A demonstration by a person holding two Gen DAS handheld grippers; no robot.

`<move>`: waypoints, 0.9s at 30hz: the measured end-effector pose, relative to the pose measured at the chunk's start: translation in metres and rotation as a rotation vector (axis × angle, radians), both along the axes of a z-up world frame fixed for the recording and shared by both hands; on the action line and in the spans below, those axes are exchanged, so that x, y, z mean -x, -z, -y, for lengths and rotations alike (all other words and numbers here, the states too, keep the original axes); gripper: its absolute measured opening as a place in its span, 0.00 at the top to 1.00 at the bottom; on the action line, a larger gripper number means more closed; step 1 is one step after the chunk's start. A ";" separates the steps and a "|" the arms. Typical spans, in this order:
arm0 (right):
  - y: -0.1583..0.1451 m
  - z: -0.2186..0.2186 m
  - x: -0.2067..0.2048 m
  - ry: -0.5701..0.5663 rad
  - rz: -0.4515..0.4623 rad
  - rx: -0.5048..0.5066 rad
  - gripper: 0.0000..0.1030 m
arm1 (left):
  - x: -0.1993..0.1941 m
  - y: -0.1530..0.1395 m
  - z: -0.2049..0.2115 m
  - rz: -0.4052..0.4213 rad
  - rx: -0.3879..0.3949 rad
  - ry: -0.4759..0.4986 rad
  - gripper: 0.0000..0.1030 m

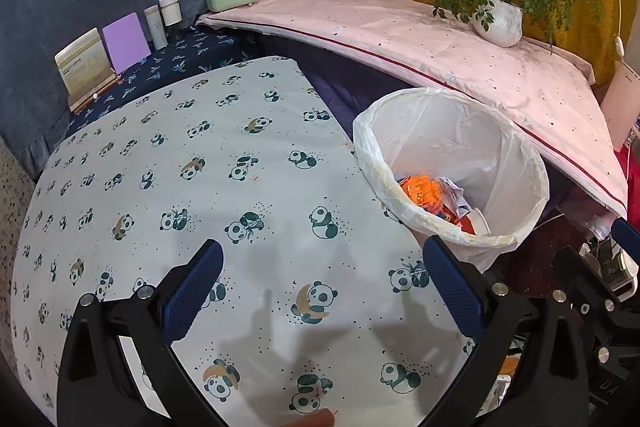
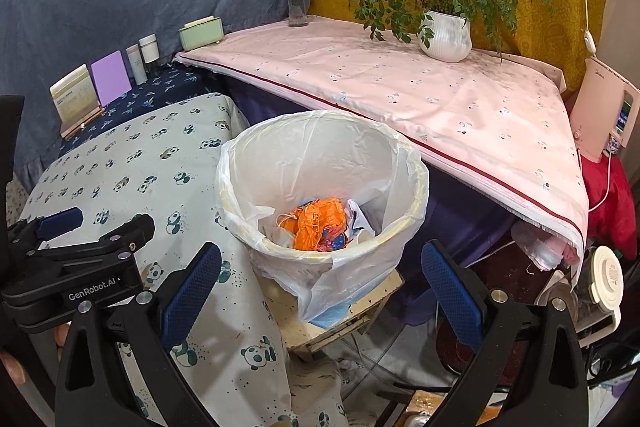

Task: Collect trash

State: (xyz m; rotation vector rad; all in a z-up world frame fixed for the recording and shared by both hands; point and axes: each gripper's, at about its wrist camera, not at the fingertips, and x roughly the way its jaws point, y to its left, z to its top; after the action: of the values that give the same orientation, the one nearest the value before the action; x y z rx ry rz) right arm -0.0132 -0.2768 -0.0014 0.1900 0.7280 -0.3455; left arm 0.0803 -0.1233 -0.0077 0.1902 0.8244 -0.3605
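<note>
Left wrist view first: my left gripper (image 1: 322,293) hangs over the panda-print cloth (image 1: 168,163) with its fingers wide apart and nothing between them. My right gripper (image 2: 320,291) is likewise spread and empty, aimed at the lined bin (image 2: 320,187) just beyond. Orange wrappers (image 2: 318,225) and crumpled paper lie inside. I see no loose trash on the cloth, so I judge collecting nearly done; next I should search for leftovers.

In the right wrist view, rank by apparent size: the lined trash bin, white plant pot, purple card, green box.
Largest to smallest:
1. trash bin, though nearest the camera
2. white plant pot
3. purple card and green box look alike, so unranked
</note>
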 end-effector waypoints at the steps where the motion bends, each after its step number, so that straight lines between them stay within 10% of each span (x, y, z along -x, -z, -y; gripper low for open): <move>1: 0.000 0.000 0.000 0.001 -0.002 0.001 0.06 | 0.000 0.000 0.000 0.000 -0.001 0.000 0.07; 27: 0.009 -0.009 -0.002 -0.017 -0.027 0.005 0.06 | 0.003 0.006 -0.004 -0.024 -0.002 -0.018 0.07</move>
State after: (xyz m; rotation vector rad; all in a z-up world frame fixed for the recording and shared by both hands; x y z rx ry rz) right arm -0.0113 -0.2682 -0.0101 0.1743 0.7552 -0.3344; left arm 0.0778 -0.1193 -0.0135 0.1803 0.8492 -0.3457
